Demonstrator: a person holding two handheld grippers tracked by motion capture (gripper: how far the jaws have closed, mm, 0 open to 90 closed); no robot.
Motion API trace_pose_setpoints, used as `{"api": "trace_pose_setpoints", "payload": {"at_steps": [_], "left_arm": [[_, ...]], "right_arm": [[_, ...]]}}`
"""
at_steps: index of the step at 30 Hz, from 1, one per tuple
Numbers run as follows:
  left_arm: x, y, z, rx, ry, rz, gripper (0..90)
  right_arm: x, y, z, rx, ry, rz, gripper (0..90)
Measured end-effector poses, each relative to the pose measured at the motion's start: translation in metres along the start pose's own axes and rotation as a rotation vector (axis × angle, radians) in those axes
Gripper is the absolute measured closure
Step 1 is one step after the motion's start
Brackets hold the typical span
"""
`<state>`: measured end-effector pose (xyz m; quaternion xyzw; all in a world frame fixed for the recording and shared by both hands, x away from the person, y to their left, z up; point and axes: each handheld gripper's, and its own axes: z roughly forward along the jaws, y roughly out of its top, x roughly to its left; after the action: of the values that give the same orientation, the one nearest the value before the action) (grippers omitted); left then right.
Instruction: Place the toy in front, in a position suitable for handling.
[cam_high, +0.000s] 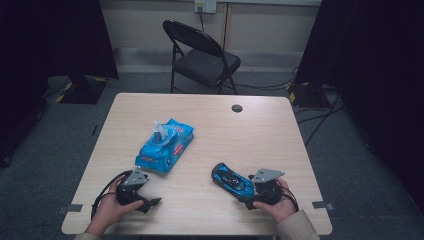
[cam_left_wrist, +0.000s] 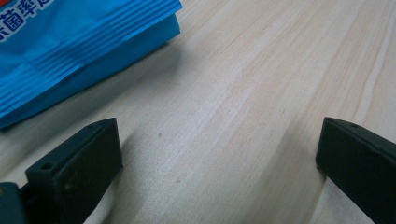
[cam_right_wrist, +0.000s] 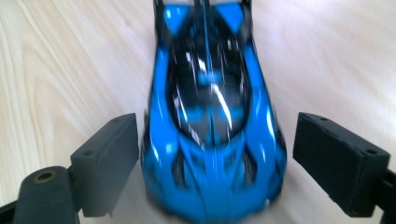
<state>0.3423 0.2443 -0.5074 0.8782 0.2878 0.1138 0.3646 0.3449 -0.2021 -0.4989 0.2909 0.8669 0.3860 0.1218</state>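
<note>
Blue toy car (cam_right_wrist: 212, 121) sits between the right gripper's (cam_right_wrist: 215, 154) parted jaws, not yet clamped; left gripper (cam_left_wrist: 219, 158) rests wide apart, empty, on the bench (cam_left_wrist: 243, 93).

Toy car (cam_high: 232, 180) sits on worktop (cam_high: 260, 135) near front-right edge, between jaws of right gripper (cam_high: 248, 199), w/ a gap on one side. Wipes pack (cam_high: 165, 145) lies left of centre, behind left gripper (cam_high: 154, 202). Folding chair (cam_high: 202, 55) stands beyond worktop's far edge.
</note>
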Motion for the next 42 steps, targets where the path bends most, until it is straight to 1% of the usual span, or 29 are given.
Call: {"api": "trace_pose_setpoints", "payload": {"at_steps": [2,4,6,9,13,15,18,19,20,22,23,24,25,26,27,28,29,30,31,32,33,35,36,37,38,40,41,42], "left_arm": [[0.000,0.000,0.000,0.000,0.000,0.000,0.0],[0.000,0.000,0.000,-0.001,-0.001,0.000,0.0],[0.000,0.000,0.000,0.000,0.000,0.000,0.0],[0.000,0.000,0.000,0.000,-0.001,0.000,0.0],[0.000,0.000,0.000,0.000,0.000,0.000,0.0],[0.000,0.000,0.000,0.000,-0.001,0.000,0.0],[0.000,0.000,0.000,0.000,0.000,0.000,0.0],[0.000,0.000,0.000,0.000,0.001,0.000,0.0],[0.000,0.000,0.000,-0.001,0.002,-0.003,0.0],[0.000,0.000,0.000,-0.002,0.007,-0.010,0.4],[-0.001,0.001,0.000,-0.001,0.010,-0.016,1.3],[-0.001,0.001,-0.001,0.000,0.016,-0.016,3.3],[-0.001,0.003,-0.003,-0.004,0.013,-0.023,7.1],[-0.001,0.004,-0.005,-0.011,0.000,-0.033,16.2],[-0.002,0.005,-0.005,-0.011,-0.001,-0.047,22.5],[-0.002,0.007,-0.006,-0.005,0.002,-0.052,20.0],[-0.003,0.009,-0.007,-0.005,0.002,-0.047,13.9],[-0.004,0.011,-0.008,-0.005,0.003,-0.044,15.3],[-0.004,0.013,-0.009,-0.007,0.003,-0.047,19.5],[-0.005,0.016,-0.010,-0.012,0.000,-0.050,18.3],[-0.005,0.019,-0.012,-0.018,-0.007,-0.051,15.2],[-0.003,0.024,-0.016,-0.035,-0.019,-0.054,17.1],[-0.002,0.028,-0.019,-0.042,-0.020,-0.061,16.5],[-0.001,0.029,-0.021,-0.046,-0.016,-0.060,16.2],[0.001,0.032,-0.023,-0.060,-0.018,-0.072,16.2],[0.004,0.037,-0.027,-0.072,-0.016,-0.089,16.2],[0.007,0.040,-0.028,-0.075,-0.005,-0.083,16.2],[0.008,0.043,-0.030,-0.072,-0.002,-0.086,16.2]], "right_arm": [[0.000,-0.006,-0.001,0.021,-0.010,0.001,14.2],[0.000,-0.012,-0.001,0.021,-0.016,0.016,14.3],[-0.003,-0.013,-0.001,0.011,-0.011,0.024,13.9],[-0.001,-0.012,0.000,0.011,-0.016,0.016,14.0],[0.001,-0.010,0.002,0.009,0.010,-0.012,14.3],[0.001,-0.009,0.003,0.012,0.015,-0.015,13.4],[0.000,-0.008,0.005,0.017,0.037,-0.031,11.6],[0.000,-0.008,0.005,0.016,0.036,-0.031,13.2],[0.000,-0.008,0.005,0.009,0.033,-0.025,18.6],[0.000,-0.008,0.004,-0.003,0.029,-0.026,24.5],[-0.001,-0.008,0.003,-0.011,0.028,-0.014,25.7],[-0.001,-0.008,0.003,-0.011,0.027,-0.017,25.7],[0.000,-0.008,0.003,-0.011,0.026,-0.017,25.8],[0.000,-0.008,0.003,-0.011,0.026,-0.017,25.9],[0.000,-0.008,0.003,-0.011,0.026,-0.017,25.8],[0.000,-0.008,0.003,-0.011,0.026,-0.017,25.8],[0.000,-0.008,0.003,-0.011,0.026,-0.017,25.8],[0.000,-0.008,0.003,-0.011,0.026,-0.017,25.8],[0.000,-0.008,0.003,-0.010,0.027,-0.018,25.8],[0.000,-0.008,0.003,-0.011,0.026,-0.017,25.8],[0.000,-0.008,0.003,-0.011,0.026,-0.017,25.8],[0.000,-0.008,0.003,-0.011,0.026,-0.017,25.8],[0.000,-0.008,0.003,-0.011,0.026,-0.017,25.8],[0.000,-0.008,0.003,-0.011,0.026,-0.016,25.7],[0.000,-0.008,0.003,-0.011,0.026,-0.017,25.7],[0.000,-0.008,0.003,-0.011,0.026,-0.017,25.7],[0.000,-0.008,0.003,-0.010,0.026,-0.016,25.7],[0.000,-0.008,0.003,-0.010,0.026,-0.016,25.7]]}}
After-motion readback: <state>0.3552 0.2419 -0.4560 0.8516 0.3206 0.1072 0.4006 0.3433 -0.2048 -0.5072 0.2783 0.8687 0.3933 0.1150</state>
